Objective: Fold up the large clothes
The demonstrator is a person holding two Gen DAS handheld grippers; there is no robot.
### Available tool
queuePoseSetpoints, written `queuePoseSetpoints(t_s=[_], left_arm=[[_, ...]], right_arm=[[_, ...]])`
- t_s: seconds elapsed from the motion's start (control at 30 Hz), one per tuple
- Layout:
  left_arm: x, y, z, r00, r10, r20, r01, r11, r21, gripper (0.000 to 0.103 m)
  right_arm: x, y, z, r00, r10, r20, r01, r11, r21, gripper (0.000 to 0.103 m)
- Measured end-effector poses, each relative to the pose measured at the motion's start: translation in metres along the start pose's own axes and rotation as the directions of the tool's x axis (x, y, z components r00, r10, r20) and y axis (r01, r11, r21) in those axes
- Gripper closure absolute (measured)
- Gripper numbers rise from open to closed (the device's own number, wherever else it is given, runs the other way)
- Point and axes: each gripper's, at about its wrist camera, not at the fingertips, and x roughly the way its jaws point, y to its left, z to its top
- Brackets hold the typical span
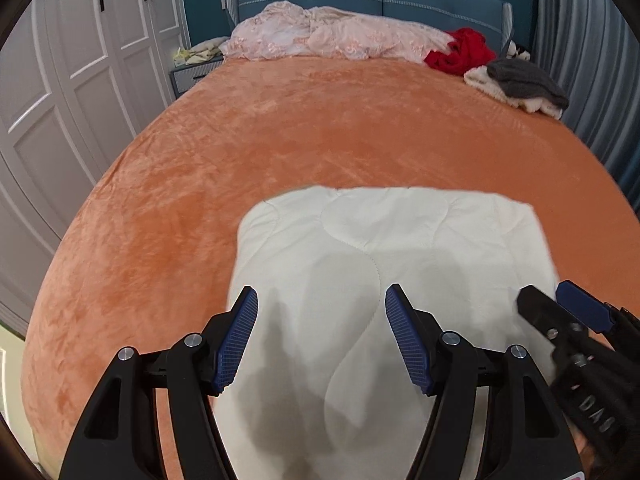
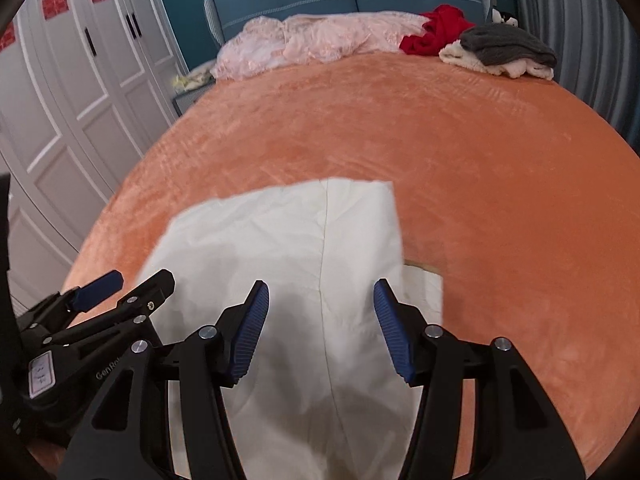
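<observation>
Above folded white quilt [image 1: 384, 240], left gripper [image 1: 322, 300], "GenRo…"-marked right gripper [image 2: 321, 294], both agape, empty.

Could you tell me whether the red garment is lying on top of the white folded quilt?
No, the red garment lies by the headboard, apart from the white quilt.

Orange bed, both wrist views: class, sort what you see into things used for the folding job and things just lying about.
In use:
- folded white quilted cloth
- left tongs, open
- right tongs, open

Lying about:
- crumpled pink lace bedding
- red garment
- grey knit on cream fleece
</observation>
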Motion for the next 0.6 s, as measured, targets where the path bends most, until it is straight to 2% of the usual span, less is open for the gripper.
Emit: queuePoseSetpoints(t_s=[0.1, 0.27, 0.37, 0.6], left_arm=[[0.02, -0.002, -0.002, 1.0, 0.008, -0.012, -0.008, 1.0, -0.003, 0.036], [0.043, -0.006, -0.008, 1.0, 0.024, 0.012, -0.024, 1.0, -0.001, 0.03], [0.054, -0.009, -0.012, 0.999, 0.037, 0.035, -0.037, 0.999, 0.001, 0.027], [0.067, -0.01, -0.019, 0.997, 0.043, 0.064, -0.042, 0.999, -0.014, 0.027]], right_arm=[[0.024, -0.001, -0.002, 1.0, -0.027, -0.015, 0.027, 1.0, -0.014, 0.05], [0.052, -0.012, -0.009, 1.0, -0.019, -0.023, 0.019, 1.0, 0.011, 0.049], [0.063, -0.017, -0.014, 1.0, -0.013, -0.023, 0.013, 1.0, 0.027, 0.046], [0.077, -0.019, -0.021, 1.0, -0.01, -0.01, 0.011, 1.0, 0.027, 0.045]])
